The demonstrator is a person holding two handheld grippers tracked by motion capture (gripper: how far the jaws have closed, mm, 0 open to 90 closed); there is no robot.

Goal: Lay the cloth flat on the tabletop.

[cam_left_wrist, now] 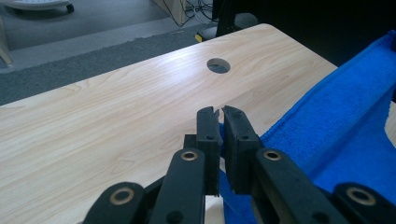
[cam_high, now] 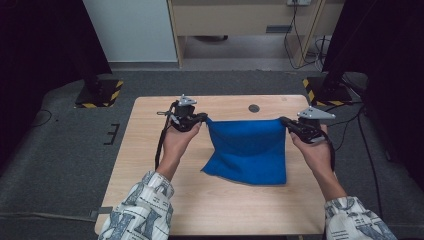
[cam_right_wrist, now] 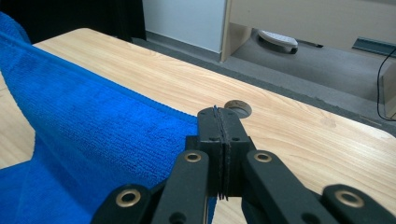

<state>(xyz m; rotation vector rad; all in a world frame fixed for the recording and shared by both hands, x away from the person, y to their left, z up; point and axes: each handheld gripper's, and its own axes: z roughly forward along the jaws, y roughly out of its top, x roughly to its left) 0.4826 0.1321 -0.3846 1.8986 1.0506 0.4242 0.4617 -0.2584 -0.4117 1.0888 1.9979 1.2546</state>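
A blue cloth [cam_high: 247, 150] hangs stretched between both grippers above the wooden table [cam_high: 150, 165], its lower edge resting on the tabletop. My left gripper [cam_high: 202, 117] is shut on the cloth's upper left corner; in the left gripper view the jaws pinch the blue cloth [cam_left_wrist: 345, 126] near their base, and the left gripper [cam_left_wrist: 219, 112] shows a narrow slit at the tips. My right gripper [cam_high: 283, 120] is shut on the upper right corner. The right gripper [cam_right_wrist: 219, 112] has its jaws pressed tight together, and the blue cloth [cam_right_wrist: 88, 121] runs off to the left from them.
A round hole [cam_high: 254, 108] sits in the table near its far edge. Beyond the table lie grey carpet, two stand bases with yellow-black stripes [cam_high: 100, 93], cables [cam_high: 300, 45] and a wooden cabinet [cam_high: 240, 20]. Bare wood [cam_high: 225, 210] lies in front of the cloth.
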